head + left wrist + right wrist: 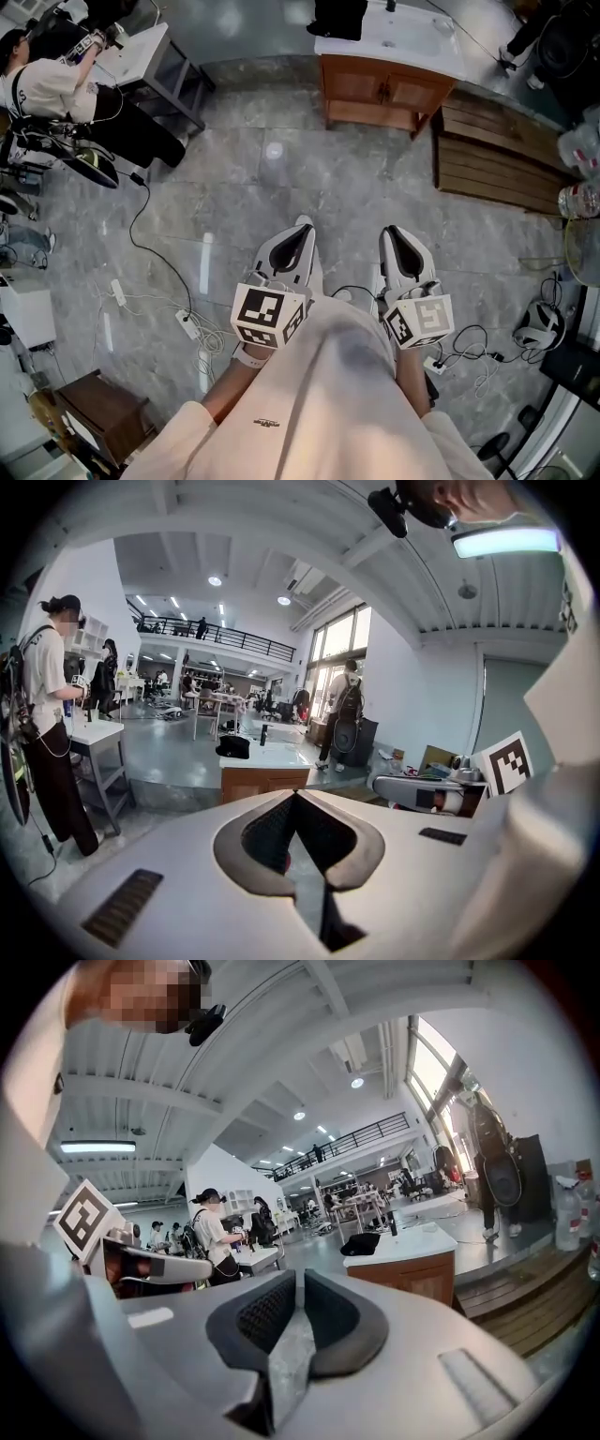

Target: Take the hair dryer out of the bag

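A black bag (337, 17) lies on the white top of a wooden cabinet (384, 89) far ahead across the floor; it also shows as the black bag (232, 746) in the left gripper view and the black bag (360, 1243) in the right gripper view. No hair dryer is visible. My left gripper (302, 225) and right gripper (394, 232) are held side by side in front of my body, well short of the cabinet. The left gripper (296, 794) is shut and empty. The right gripper (300, 1274) has its jaws nearly together with nothing between them.
A slatted wooden platform (497, 155) lies right of the cabinet. Cables and power strips (187, 323) trail over the grey floor at left and right. A person (56, 89) works at a white table (141, 52) at far left. A brown box (98, 412) sits at lower left.
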Action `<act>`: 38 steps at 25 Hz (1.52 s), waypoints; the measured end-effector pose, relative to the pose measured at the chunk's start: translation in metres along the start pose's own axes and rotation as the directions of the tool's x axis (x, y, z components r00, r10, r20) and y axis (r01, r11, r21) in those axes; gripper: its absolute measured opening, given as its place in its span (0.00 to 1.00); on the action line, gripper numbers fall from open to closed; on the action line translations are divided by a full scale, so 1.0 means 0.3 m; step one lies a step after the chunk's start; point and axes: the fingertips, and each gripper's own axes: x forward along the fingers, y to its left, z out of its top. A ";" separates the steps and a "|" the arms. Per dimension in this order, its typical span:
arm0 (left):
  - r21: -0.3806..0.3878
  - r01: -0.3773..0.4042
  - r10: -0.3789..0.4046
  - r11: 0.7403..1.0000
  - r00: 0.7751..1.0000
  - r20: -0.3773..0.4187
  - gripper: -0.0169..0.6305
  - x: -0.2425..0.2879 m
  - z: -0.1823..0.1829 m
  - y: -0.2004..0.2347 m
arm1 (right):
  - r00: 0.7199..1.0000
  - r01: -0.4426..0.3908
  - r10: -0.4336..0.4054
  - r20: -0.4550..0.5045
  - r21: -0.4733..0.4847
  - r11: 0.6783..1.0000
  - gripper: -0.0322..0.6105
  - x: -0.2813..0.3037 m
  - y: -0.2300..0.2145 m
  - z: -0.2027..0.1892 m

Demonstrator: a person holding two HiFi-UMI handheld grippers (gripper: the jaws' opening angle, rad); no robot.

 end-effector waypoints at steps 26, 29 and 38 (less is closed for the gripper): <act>-0.073 0.033 -0.029 0.997 0.998 0.056 0.04 0.492 0.449 0.943 | 0.995 0.084 -0.089 -0.049 -0.096 0.992 0.11 1.100 0.078 0.225; -0.076 0.037 -0.033 0.996 0.998 0.053 0.04 0.516 0.452 0.944 | 0.994 0.097 -0.101 -0.044 -0.081 0.992 0.11 1.128 0.045 0.232; -0.075 0.013 -0.011 0.997 1.000 0.017 0.04 0.684 0.482 0.999 | 0.997 0.065 -0.067 -0.045 -0.053 0.997 0.11 1.309 -0.068 0.247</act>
